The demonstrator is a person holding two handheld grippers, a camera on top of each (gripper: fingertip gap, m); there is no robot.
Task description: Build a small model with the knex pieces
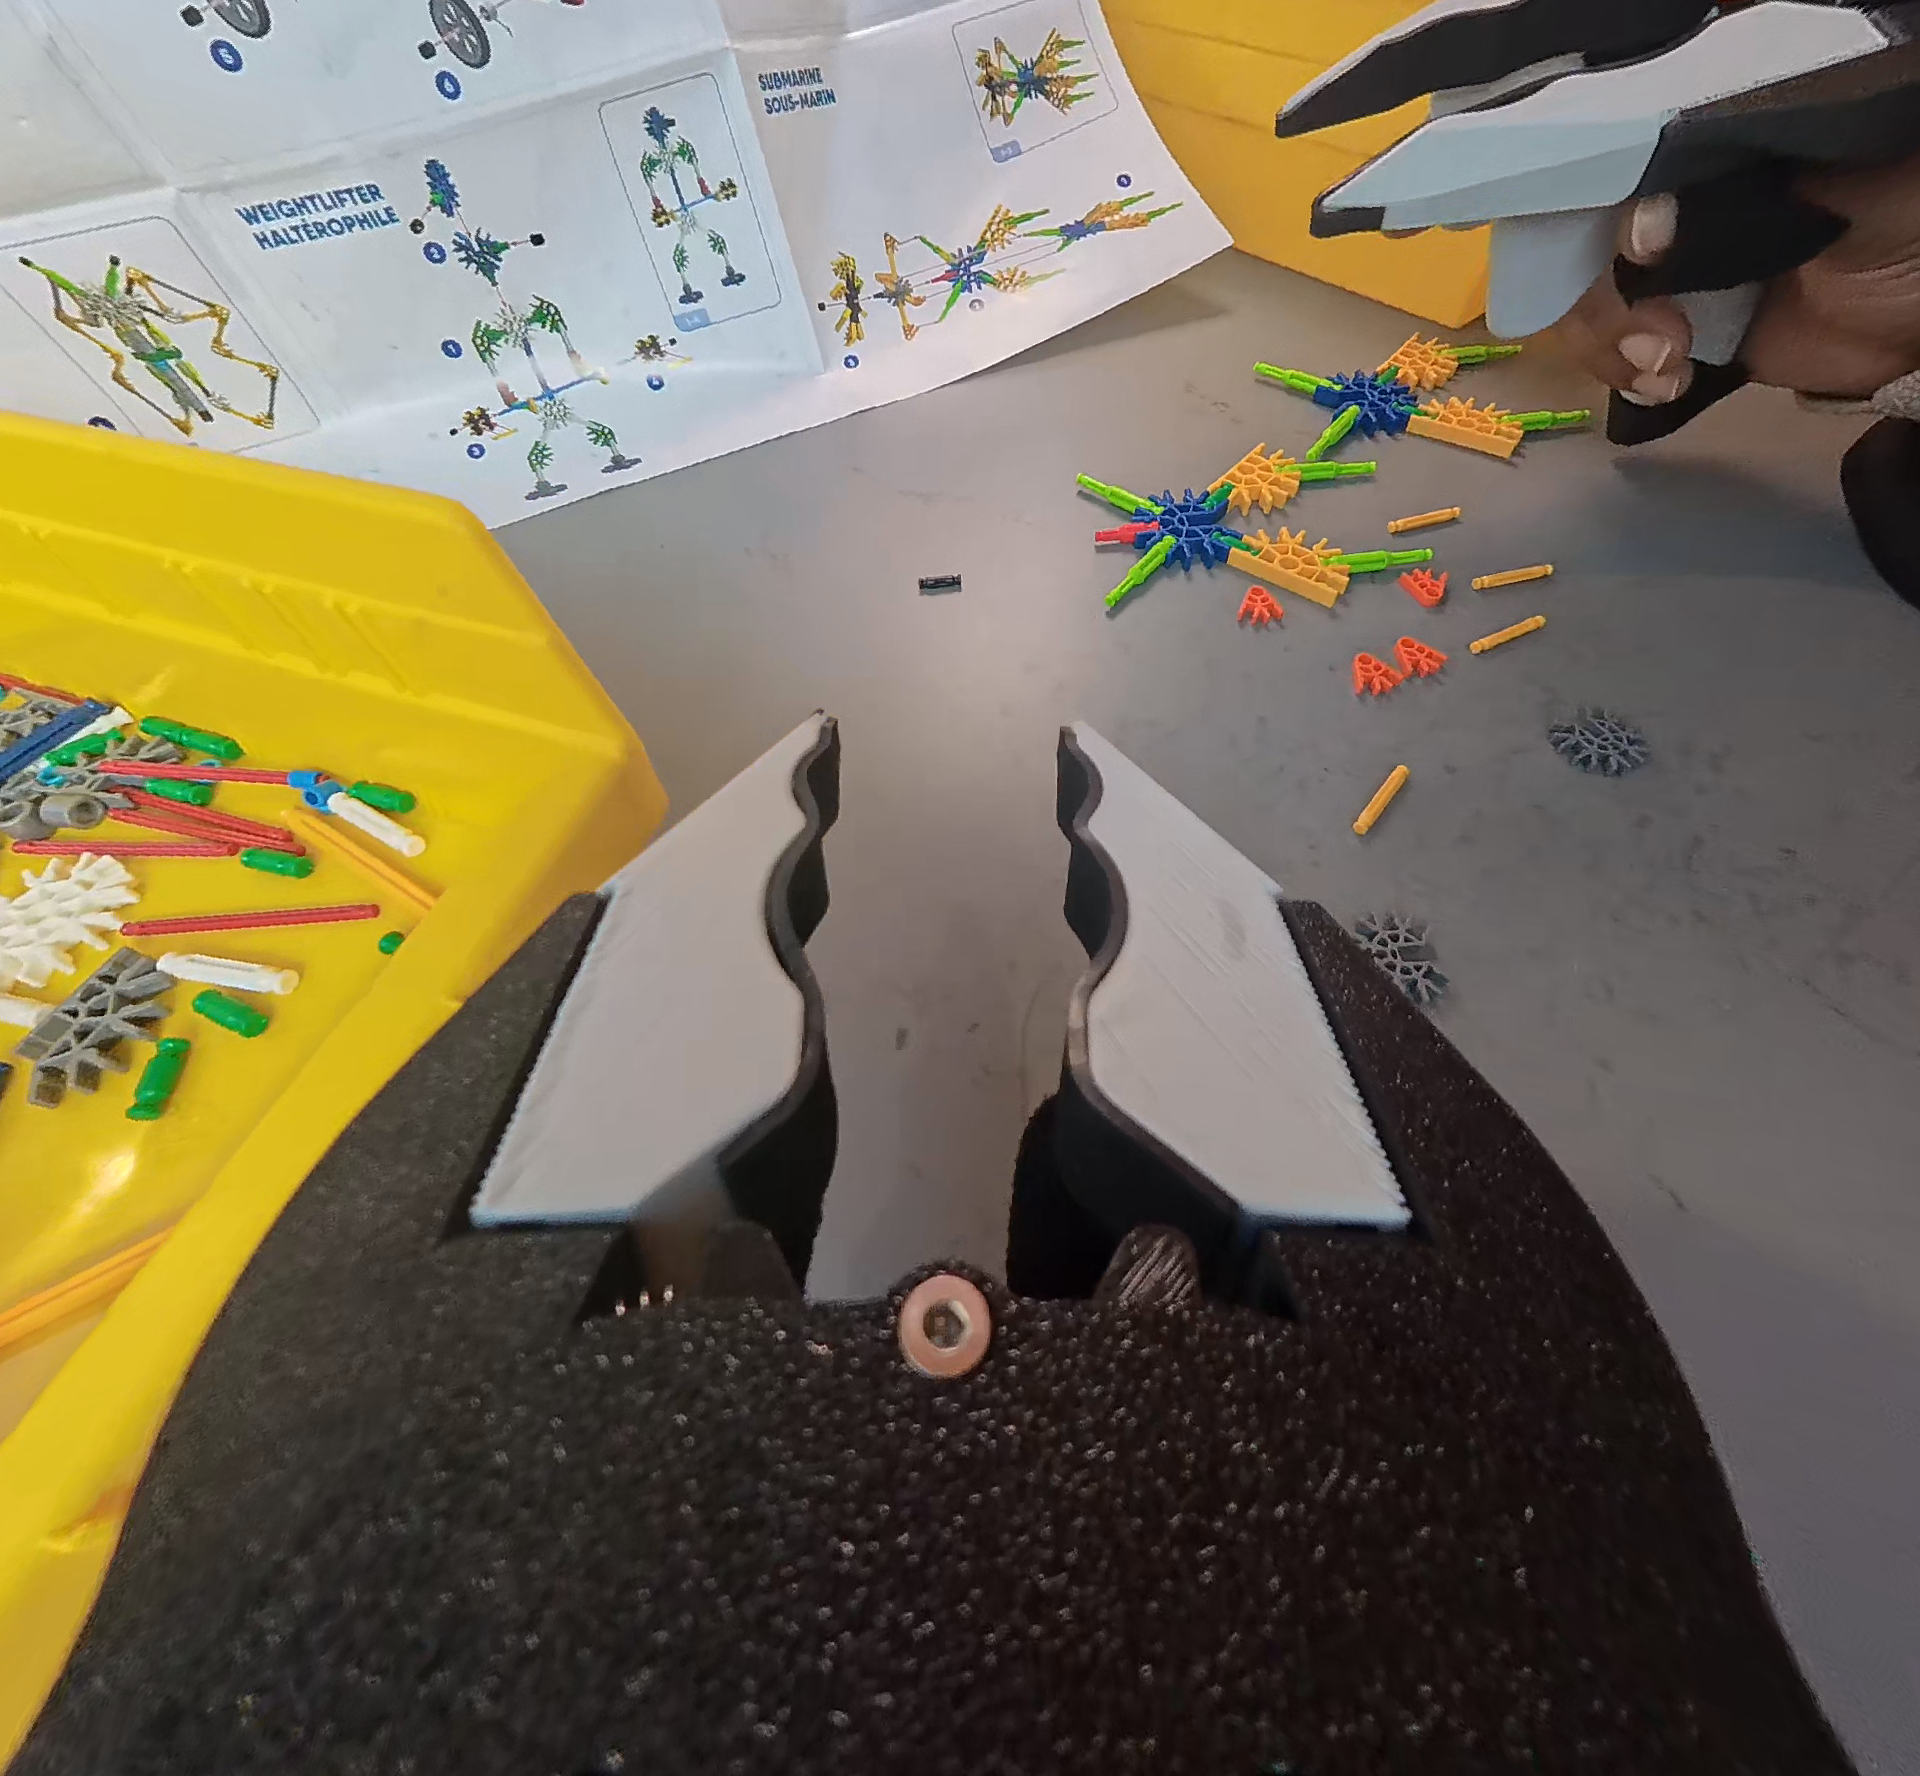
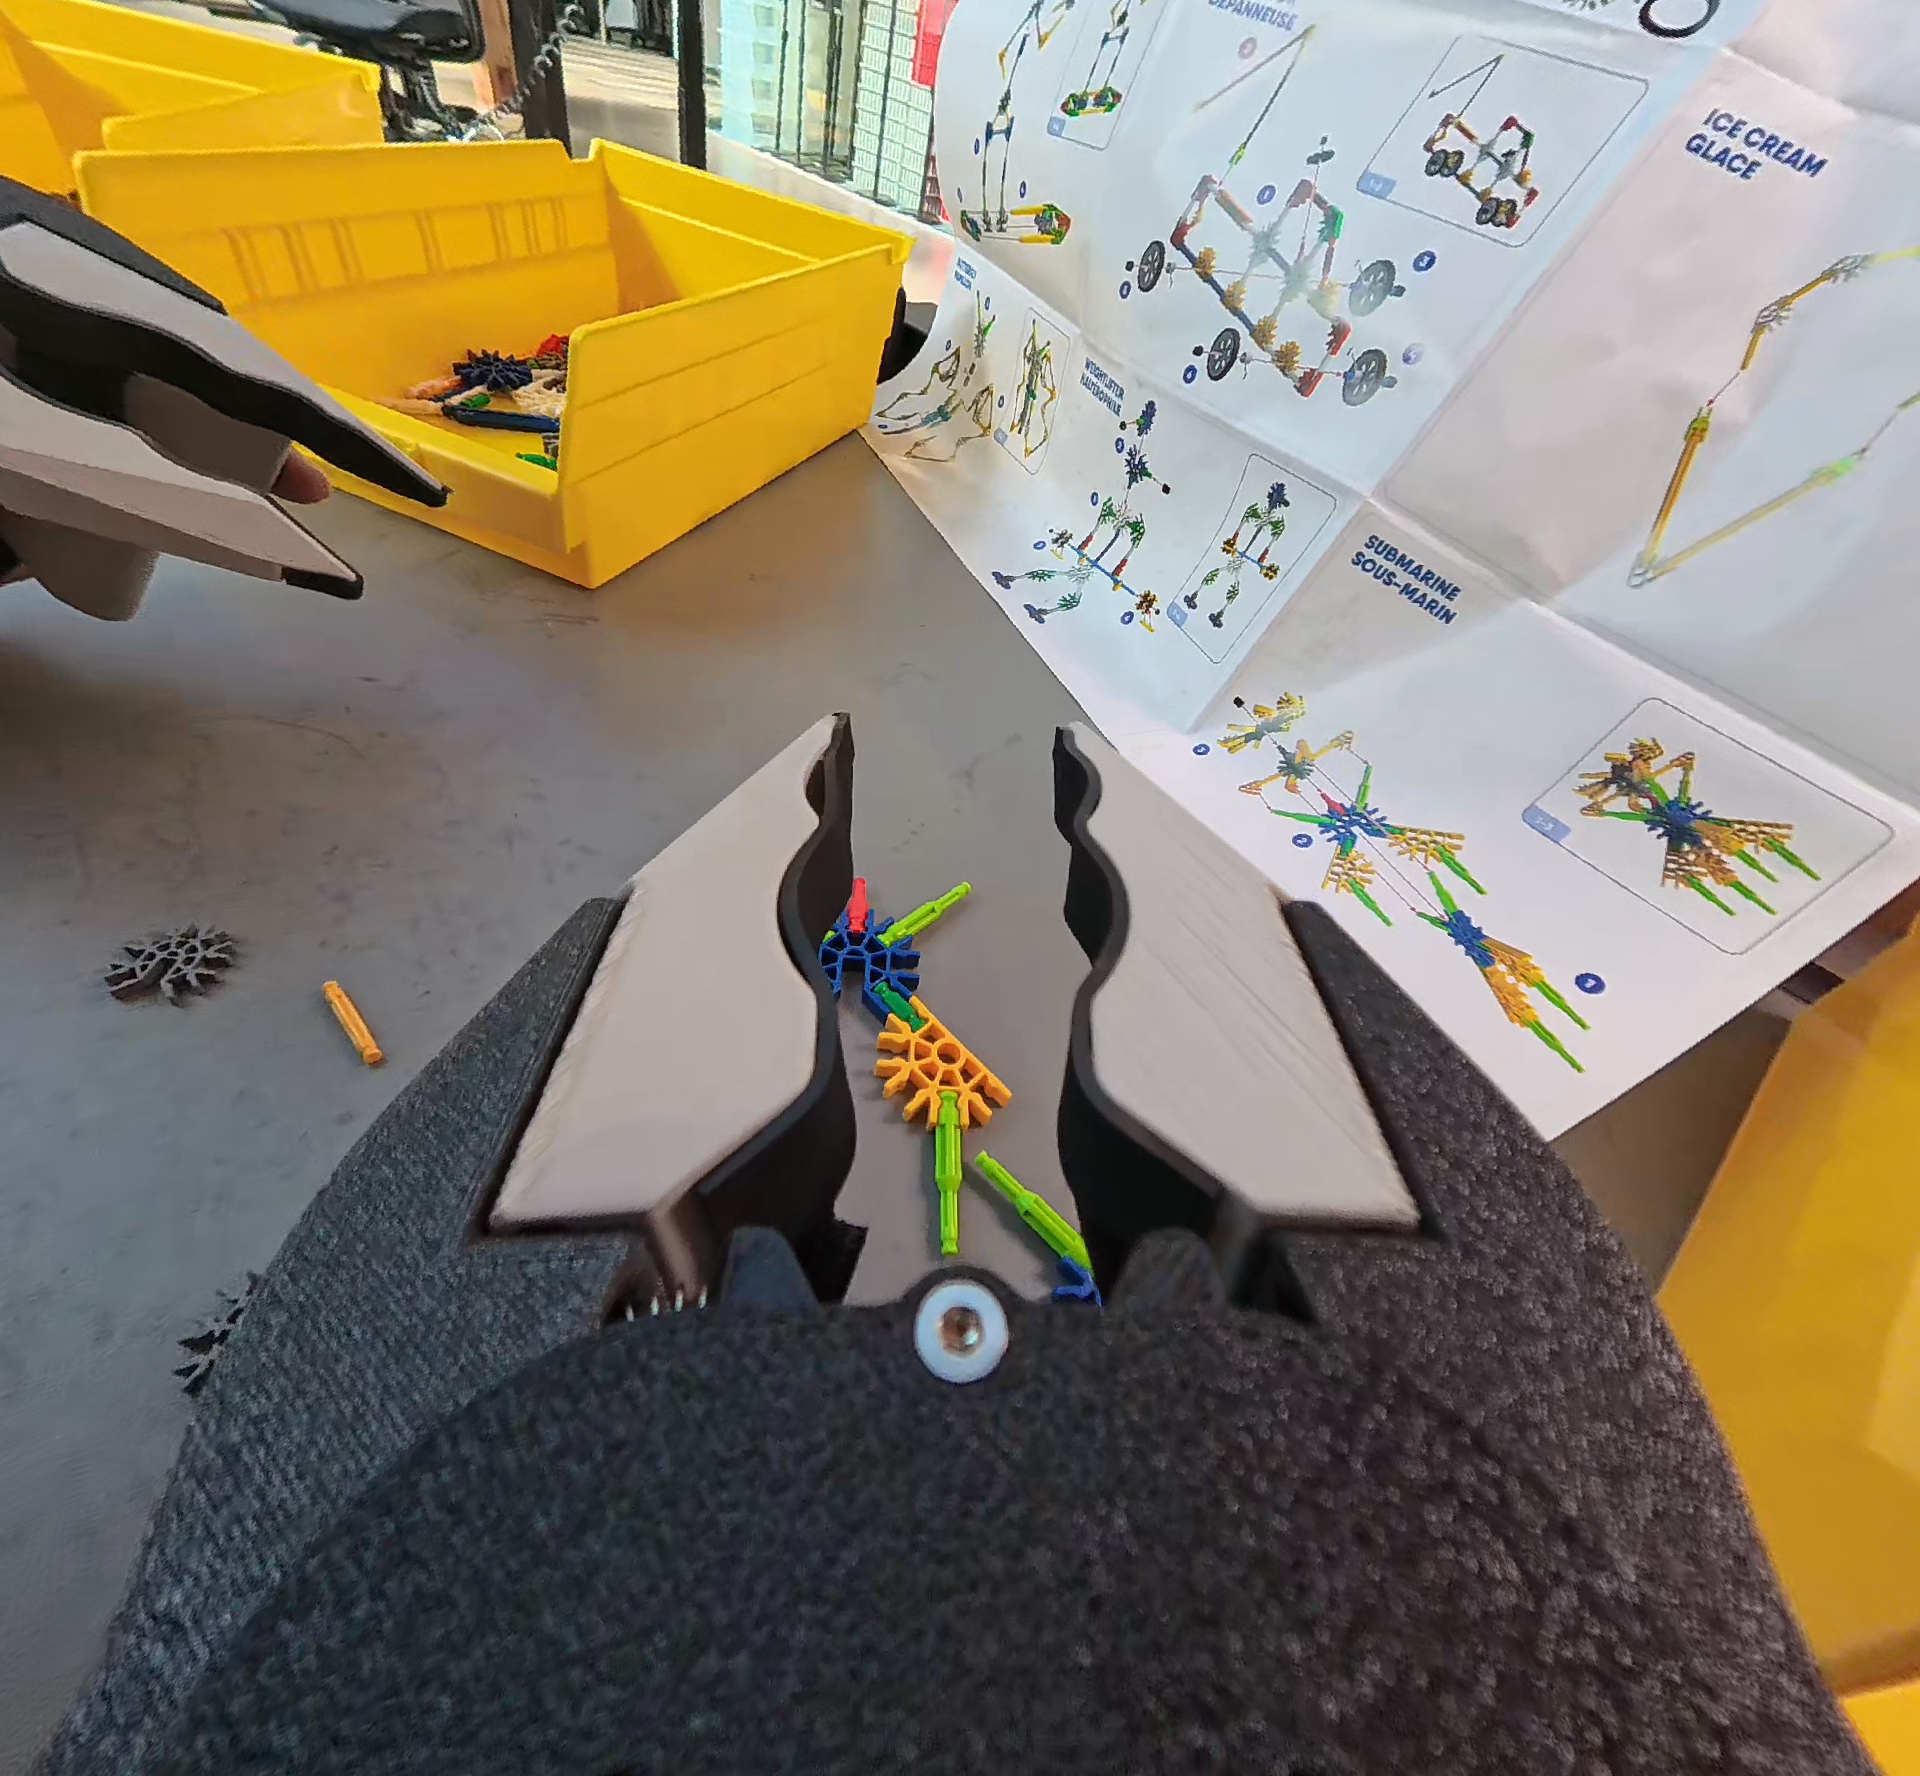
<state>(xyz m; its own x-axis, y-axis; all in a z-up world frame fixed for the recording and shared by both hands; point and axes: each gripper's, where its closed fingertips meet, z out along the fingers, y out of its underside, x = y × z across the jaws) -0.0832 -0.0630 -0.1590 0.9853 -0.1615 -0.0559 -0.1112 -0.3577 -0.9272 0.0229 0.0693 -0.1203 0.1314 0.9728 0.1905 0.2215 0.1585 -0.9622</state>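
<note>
My left gripper (image 1: 948,731) is open and empty over the bare grey table (image 1: 883,604). My right gripper (image 2: 954,731) is open; between its fingers, on the table below, lies a small assembly with a blue connector (image 2: 868,952), an orange connector (image 2: 940,1072) and green rods. In the left wrist view the right gripper (image 1: 1304,173) hovers at the upper right, above two such blue, orange and green assemblies (image 1: 1184,521) (image 1: 1361,396). In the right wrist view the left gripper (image 2: 400,540) shows at the left edge, open.
A yellow bin (image 1: 312,604) of loose rods and connectors sits left of my left gripper. Another yellow bin (image 1: 1247,12) stands at the back right. A folded instruction sheet (image 1: 623,168) leans behind. Orange connectors (image 1: 1397,666), yellow rods (image 1: 1380,799), grey connectors (image 1: 1600,741) and a black rod (image 1: 940,583) lie loose.
</note>
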